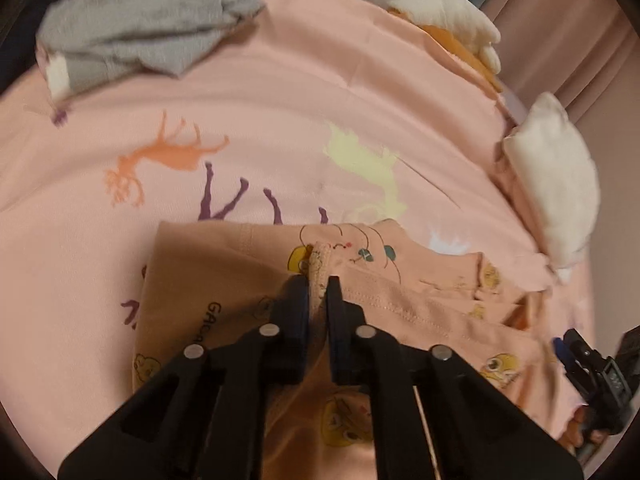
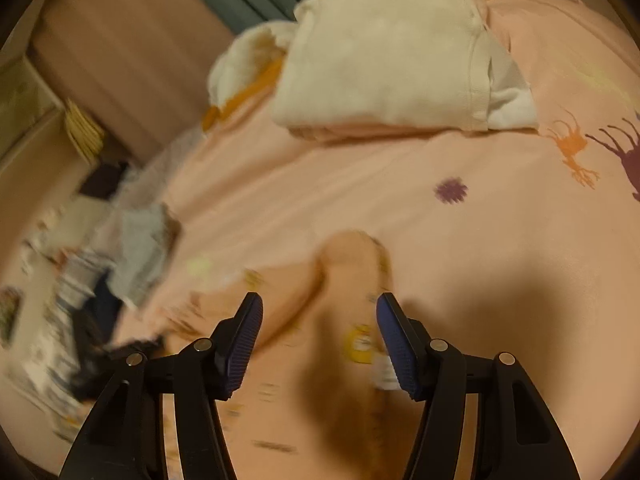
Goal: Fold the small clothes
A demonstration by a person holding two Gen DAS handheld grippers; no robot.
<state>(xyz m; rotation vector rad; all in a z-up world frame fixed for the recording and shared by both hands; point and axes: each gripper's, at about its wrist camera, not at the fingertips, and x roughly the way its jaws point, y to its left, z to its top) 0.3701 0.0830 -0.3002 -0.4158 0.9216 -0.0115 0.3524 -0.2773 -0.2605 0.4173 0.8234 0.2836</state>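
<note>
Our left gripper (image 1: pixel 318 280) is pinched on a seam of the peach printed garment (image 1: pixel 420 304) lying under both tongs; our right gripper (image 2: pixel 319 308) gapes above it. Soft, light, floppy cloth; we'd probably grab hems, though blur hides detail.

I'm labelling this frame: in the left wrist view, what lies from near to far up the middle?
Left gripper pinching the peach printed garment → pink animal-print bedsheet → grey garment at far left, white clothes at far right.
</note>
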